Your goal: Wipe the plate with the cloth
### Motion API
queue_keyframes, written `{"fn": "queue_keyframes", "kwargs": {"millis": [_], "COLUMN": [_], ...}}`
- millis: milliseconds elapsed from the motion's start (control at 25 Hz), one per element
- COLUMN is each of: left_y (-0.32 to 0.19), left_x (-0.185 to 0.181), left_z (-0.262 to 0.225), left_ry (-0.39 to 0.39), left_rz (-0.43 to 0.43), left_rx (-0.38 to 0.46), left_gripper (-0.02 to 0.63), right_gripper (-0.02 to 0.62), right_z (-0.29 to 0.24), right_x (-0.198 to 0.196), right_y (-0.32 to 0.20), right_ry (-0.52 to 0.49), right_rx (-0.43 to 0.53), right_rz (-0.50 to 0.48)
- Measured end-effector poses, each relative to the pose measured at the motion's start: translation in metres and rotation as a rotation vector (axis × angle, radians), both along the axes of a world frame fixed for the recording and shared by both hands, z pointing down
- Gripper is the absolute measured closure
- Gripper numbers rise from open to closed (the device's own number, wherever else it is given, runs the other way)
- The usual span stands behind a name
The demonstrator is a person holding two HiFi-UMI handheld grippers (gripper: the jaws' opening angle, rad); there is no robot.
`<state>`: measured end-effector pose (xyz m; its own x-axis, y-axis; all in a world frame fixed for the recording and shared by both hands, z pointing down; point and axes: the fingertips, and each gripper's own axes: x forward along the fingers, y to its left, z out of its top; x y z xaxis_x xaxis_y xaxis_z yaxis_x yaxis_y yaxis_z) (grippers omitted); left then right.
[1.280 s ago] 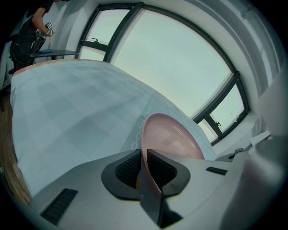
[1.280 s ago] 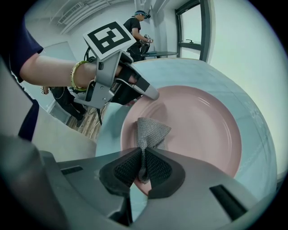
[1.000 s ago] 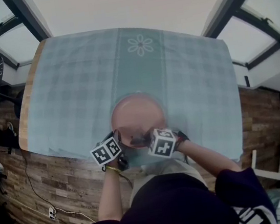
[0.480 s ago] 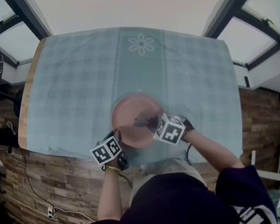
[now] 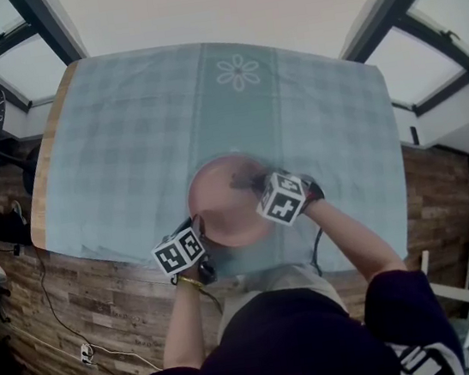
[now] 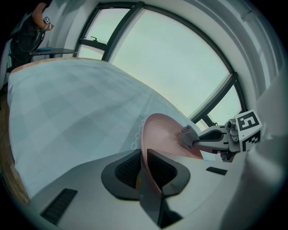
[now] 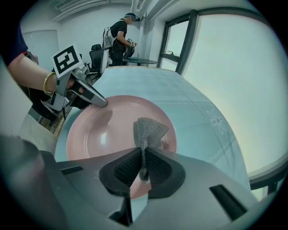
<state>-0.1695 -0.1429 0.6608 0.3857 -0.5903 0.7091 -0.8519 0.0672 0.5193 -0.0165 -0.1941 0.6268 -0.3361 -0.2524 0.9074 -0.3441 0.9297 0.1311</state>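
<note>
A pink plate [image 5: 223,199] lies on the pale blue checked tablecloth near the table's front edge. My left gripper [image 5: 194,230] is shut on the plate's near-left rim; in the left gripper view the rim [image 6: 146,152] runs between its jaws. My right gripper [image 5: 256,186] is shut on a small grey cloth [image 7: 148,131], which hangs over the plate's inner surface [image 7: 108,134] toward its right side. The same cloth [image 6: 186,137] shows against the plate in the left gripper view, and the left gripper [image 7: 96,99] shows on the far rim in the right gripper view.
The tablecloth [image 5: 142,143] carries a white flower print [image 5: 237,73] at the far middle. The table's wooden edge [image 5: 43,179] shows at the left over a wood floor. A person [image 7: 120,38] stands by a desk and chairs far back.
My right gripper has moved with the cloth from the plate's near edge up and to the right across the plate. The left gripper and the plate have stayed in place.
</note>
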Motion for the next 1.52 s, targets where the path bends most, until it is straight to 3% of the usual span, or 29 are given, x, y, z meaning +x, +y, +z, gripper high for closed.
{"fn": "queue_keyframes", "kwargs": {"millis": [280, 600, 1520], "left_y": [0.0, -0.001, 0.001], "left_x": [0.0, 0.0, 0.0], "left_z": [0.0, 0.0, -0.001], "left_ry": [0.004, 0.011, 0.0], "left_rz": [0.004, 0.0, -0.04], "left_rx": [0.003, 0.005, 0.009], "left_gripper": [0.549, 0.549, 0.551], "right_gripper": [0.563, 0.563, 0.563], "right_z": [0.011, 0.022, 0.027], "right_x": [0.009, 0.014, 0.009], "right_y": [-0.017, -0.014, 0.062], "right_ry": [0.04, 0.084, 0.057], "right_rx": [0.038, 0.019, -0.104], "right_rz": [0.03, 0.024, -0.067]}}
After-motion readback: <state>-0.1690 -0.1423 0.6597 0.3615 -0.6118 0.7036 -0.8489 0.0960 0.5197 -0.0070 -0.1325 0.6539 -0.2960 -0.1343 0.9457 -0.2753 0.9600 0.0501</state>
